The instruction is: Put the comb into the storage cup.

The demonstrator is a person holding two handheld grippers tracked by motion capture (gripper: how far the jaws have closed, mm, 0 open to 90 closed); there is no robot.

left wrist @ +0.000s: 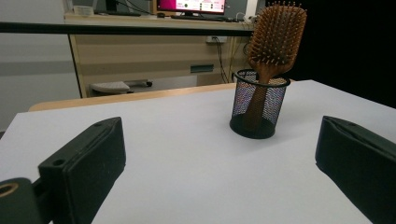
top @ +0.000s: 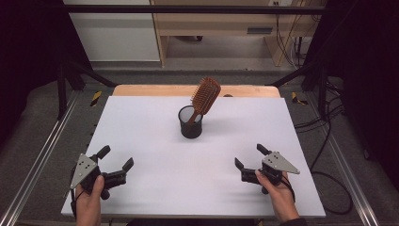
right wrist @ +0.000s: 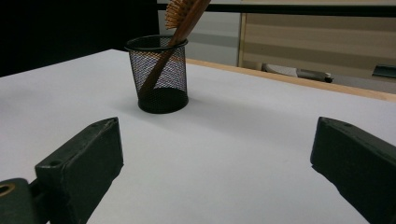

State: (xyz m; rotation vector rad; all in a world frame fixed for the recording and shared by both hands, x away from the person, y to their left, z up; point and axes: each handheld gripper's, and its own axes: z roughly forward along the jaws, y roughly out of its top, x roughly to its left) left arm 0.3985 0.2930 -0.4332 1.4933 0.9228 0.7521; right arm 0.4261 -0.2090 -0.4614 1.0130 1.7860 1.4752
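Resting on white table (top: 155, 188): L claw (top: 115, 157) & R claw (top: 248, 156) both wide; desk (top: 226, 23) behind.

The high view looks forward and down from above the near edge of the desk (top: 155, 141), taking in the whole sheet with the mesh cup (top: 190, 122) at mid-distance. The left gripper view sits low, just above the desk, facing the mesh cup (left wrist: 259, 103) from its near left. The right gripper view, equally low, faces the mesh cup (right wrist: 160, 73) from its near right. All three share the cup and the brush (top: 204, 98) in it.
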